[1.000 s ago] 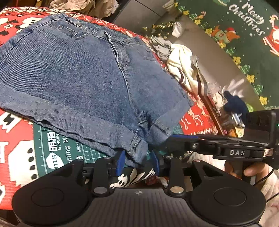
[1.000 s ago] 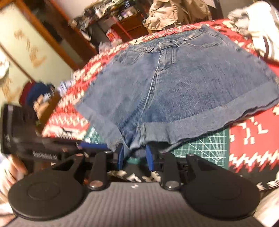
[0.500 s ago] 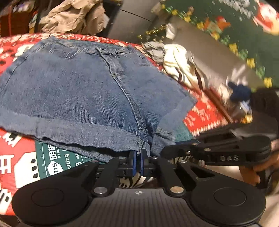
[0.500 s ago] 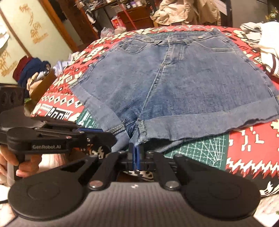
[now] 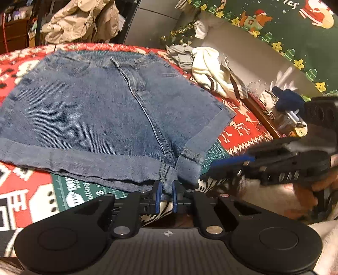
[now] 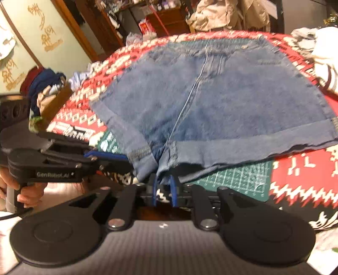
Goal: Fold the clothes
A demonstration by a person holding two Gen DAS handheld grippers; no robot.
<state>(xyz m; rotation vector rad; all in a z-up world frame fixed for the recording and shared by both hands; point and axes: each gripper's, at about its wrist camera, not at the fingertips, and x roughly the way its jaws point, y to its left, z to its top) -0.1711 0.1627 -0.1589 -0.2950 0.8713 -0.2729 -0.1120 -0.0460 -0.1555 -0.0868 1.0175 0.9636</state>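
Note:
Blue denim shorts (image 5: 101,110) lie flat on the red patterned cloth, waistband at the far side, cuffed leg hems toward me; they also show in the right wrist view (image 6: 221,101). My left gripper (image 5: 165,195) has its blue pads slightly apart around the denim at the crotch edge. My right gripper (image 6: 163,191) stands likewise, pads slightly apart with the crotch fabric between them. Each gripper shows from the side in the other's view, the right one (image 5: 243,162) and the left one (image 6: 105,157), close beside the crotch.
A green cutting mat (image 5: 84,190) lies under the shorts on the red Christmas cloth (image 6: 300,169). A cream striped garment (image 5: 213,74) and grey clothes lie at the right. A beige jacket (image 5: 84,19) hangs behind. A box of clutter (image 6: 44,93) stands at the left.
Both grippers closed tight on the crotch edge of the shorts half a second ago; now their pads have parted a little. The views have risen slightly.

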